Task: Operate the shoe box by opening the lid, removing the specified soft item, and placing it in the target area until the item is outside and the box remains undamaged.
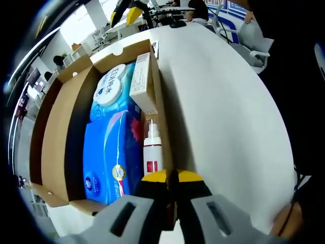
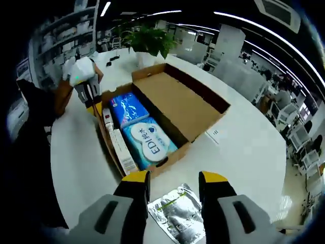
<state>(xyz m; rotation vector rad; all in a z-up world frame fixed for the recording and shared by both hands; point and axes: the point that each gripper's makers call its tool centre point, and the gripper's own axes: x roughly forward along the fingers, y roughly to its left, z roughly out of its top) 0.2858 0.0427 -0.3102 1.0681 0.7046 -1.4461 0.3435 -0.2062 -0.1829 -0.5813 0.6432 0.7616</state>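
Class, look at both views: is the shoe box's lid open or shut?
Open. The lid is folded back flat beside the shoe box, and the packs inside are exposed.

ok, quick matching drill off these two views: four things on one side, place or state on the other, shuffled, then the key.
Things:
1. lid
2. foil pouch
3. spray bottle
4. left claw

Place or state:
A. on the table between the right claw's jaws
B. shut on the box wall
C. folded open, lying flat
D. inside the box along one wall

Pairs: 1-C, 2-A, 3-D, 4-B
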